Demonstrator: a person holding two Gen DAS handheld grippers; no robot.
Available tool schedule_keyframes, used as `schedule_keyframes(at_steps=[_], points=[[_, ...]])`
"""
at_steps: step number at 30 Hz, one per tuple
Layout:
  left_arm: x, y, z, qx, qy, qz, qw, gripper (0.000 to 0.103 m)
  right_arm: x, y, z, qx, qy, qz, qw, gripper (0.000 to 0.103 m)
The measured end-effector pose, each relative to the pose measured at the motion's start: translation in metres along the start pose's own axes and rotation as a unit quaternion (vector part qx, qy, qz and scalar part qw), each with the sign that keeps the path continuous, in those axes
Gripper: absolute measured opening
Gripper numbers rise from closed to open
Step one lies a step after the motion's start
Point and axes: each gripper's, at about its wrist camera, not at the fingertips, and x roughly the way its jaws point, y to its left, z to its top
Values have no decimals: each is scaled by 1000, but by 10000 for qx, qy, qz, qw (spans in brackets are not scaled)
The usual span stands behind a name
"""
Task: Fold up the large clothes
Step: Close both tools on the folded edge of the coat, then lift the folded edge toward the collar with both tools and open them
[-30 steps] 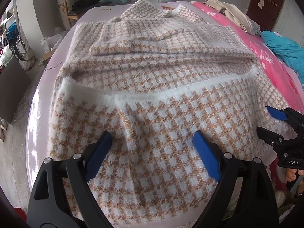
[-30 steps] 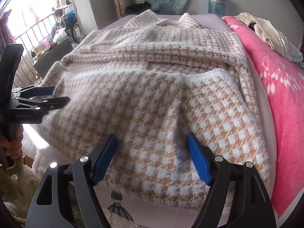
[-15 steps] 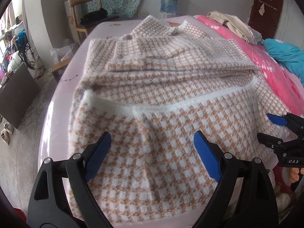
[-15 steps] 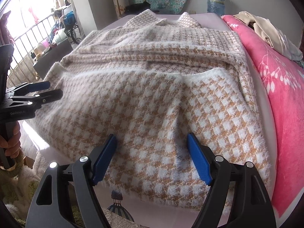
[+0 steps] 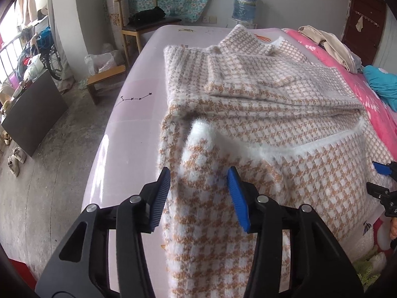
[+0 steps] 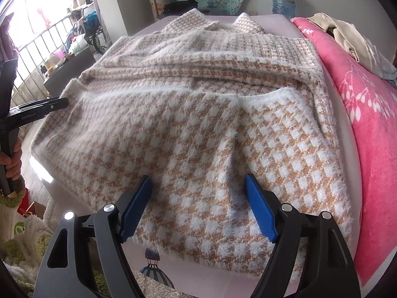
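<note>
The fuzzy sweater (image 5: 285, 129) is patterned in a tan and white houndstooth check, edged by a plain white hem band. The bedsheet (image 5: 139, 104) is coloured pale lilac, printed with a small constellation line. A hot pink blanket (image 6: 367, 114) with white leaf prints is seen along the bed's right edge. Blue pads (image 6: 260, 208) are carried on black gripper arms.

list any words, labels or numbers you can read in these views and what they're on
Left gripper side, seen from the right wrist view: pale lettering, too blurred to quote.
Water jug label: printed text, too small to read.
Right gripper body at the left wrist view's edge: lettering cut off, unreadable.
Houndstooth garment: no text visible.
</note>
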Motion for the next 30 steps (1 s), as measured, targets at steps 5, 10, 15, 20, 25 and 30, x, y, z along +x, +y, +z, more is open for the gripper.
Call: schedule_keyframes(at_steps=[5,10,15,20,25,30], points=[[14,-2,10,186,73,-212,9996,43,1,0,1,0,29,-19,10000,75],[24,-6,16,353,151,-329,9987,42,0,-1,2,2,29,-11,10000,75],[24,-13,15,486,129,-222,9985,35,-19,-18,10,362,-244,343,9985,75],[24,-15,16,483,116,-165,9986,31,-40,-67,29,1002,-714,275,9920,75],[24,-15,16,486,106,-151,9986,31,-26,-94,49,1065,-624,-91,9923,66],[25,-15,16,465,92,-172,9987,31,-4,-105,64,1040,-445,66,9936,59]])
